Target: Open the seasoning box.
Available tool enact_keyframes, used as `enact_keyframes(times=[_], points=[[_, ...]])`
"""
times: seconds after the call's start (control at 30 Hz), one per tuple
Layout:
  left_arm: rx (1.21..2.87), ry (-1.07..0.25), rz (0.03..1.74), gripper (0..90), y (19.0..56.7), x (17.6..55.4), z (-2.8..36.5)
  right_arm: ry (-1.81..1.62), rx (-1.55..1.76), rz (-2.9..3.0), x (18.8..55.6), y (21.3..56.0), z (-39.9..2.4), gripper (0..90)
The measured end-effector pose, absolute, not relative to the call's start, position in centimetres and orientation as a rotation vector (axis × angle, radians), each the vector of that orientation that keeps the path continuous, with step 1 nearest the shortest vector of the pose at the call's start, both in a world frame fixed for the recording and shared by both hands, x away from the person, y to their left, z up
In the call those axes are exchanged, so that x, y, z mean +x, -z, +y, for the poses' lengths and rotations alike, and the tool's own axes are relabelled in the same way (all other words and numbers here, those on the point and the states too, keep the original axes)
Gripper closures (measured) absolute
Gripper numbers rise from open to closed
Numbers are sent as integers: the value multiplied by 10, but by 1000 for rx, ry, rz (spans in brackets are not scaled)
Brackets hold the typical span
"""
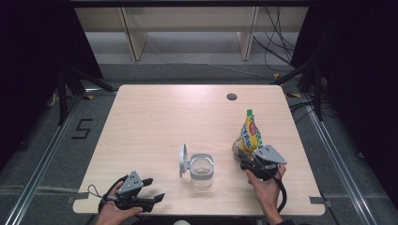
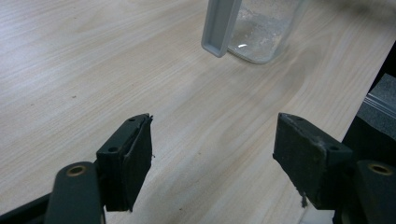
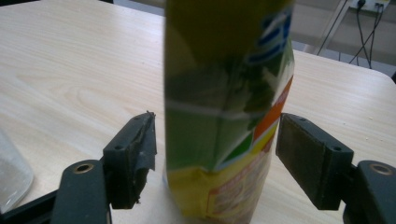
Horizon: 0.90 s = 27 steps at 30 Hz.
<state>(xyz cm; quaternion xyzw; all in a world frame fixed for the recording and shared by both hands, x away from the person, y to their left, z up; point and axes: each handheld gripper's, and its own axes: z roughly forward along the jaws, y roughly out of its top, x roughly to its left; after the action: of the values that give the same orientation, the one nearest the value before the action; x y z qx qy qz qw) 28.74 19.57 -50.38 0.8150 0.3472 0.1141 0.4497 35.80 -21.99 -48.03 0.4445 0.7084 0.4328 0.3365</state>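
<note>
A yellow and green snack bag (image 1: 248, 136) stands upright on the wooden table (image 1: 159, 112), right of centre. My right gripper (image 1: 248, 162) is at its base. In the right gripper view the bag (image 3: 224, 107) stands between the two jaws with a gap on each side, so the gripper (image 3: 215, 154) is open around it. A clear plastic container (image 1: 202, 170) with its grey lid (image 1: 182, 160) flipped up stands at the front middle. My left gripper (image 1: 155, 189) rests open near the front left edge with nothing between its jaws, and points at the container (image 2: 261, 32) and lid (image 2: 219, 25).
A round cable hole (image 1: 232, 97) sits near the table's far edge. Shelving and cables stand on the floor beyond the table. The table's front edge runs just under both hands.
</note>
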Motion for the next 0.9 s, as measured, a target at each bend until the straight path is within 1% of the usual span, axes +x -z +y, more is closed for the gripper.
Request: enact_keyframes(times=[0.1,0.2,0.27,0.33,0.47,0.6,0.73,0.9], points=[[2009,-280,857,275,504,287,196,-1135,1165,1846,361,481,-219,311],[2008,-266,871,275,503,286,195,-1147,1136,1822,364,482,-222,344],[2025,-293,834,275,504,288,196,-1152,1167,1827,363,480,-222,375],[2025,-283,844,276,503,287,196,-1160,1173,1830,363,480,-222,384],[2014,-280,844,277,502,287,196,-1185,1140,1892,366,477,-232,422],[2018,-279,844,278,503,287,196,-1198,1123,1924,367,475,-238,437],[2033,-286,832,279,502,287,197,-1216,1043,1988,371,471,-254,461],[2030,-293,826,279,503,287,197,-1241,1043,2015,371,471,-260,463]])
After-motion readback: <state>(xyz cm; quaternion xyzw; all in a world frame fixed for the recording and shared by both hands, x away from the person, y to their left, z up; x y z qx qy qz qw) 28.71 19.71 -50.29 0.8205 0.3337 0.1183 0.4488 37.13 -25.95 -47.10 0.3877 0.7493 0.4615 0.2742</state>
